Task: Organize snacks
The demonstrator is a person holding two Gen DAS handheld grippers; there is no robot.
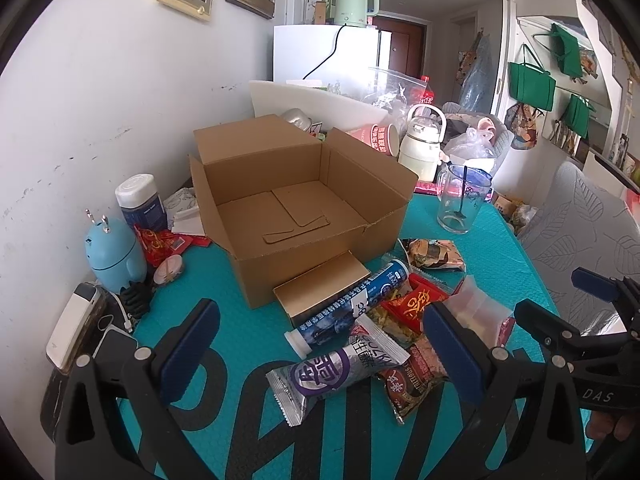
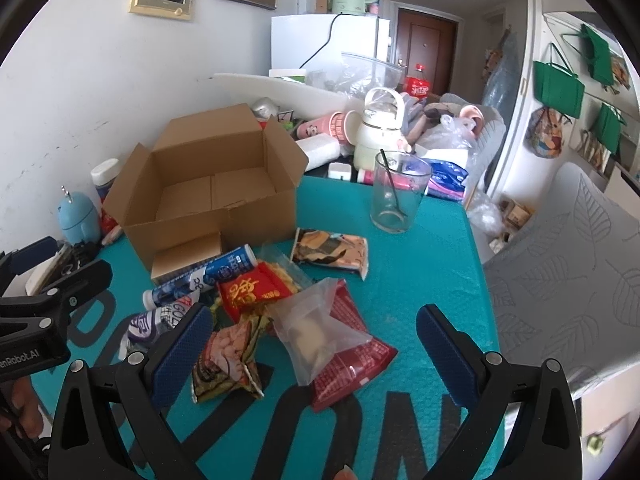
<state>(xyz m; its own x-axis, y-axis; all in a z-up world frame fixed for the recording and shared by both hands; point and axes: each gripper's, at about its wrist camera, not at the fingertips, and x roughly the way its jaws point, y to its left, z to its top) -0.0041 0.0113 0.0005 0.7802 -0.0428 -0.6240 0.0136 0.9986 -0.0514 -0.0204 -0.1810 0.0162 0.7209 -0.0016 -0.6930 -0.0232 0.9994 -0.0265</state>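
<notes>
Clear pouch (image 2: pixel 316 328) lies between right gripper's (image 2: pixel 316 354) spread jaws.

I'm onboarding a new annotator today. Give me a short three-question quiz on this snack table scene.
1. True or false: the brown cardboard box already holds snacks.
2. What stands inside the clear glass cup? A) a dark spoon B) a straw C) a pencil
3. Fill in: both the left tool and the right tool are ___, holding nothing.

Key:
1. False; only its bare bottom shows, and the packets, like the clear plastic pouch, lie on the teal mat.
2. A, a dark spoon.
3. Open.
</notes>
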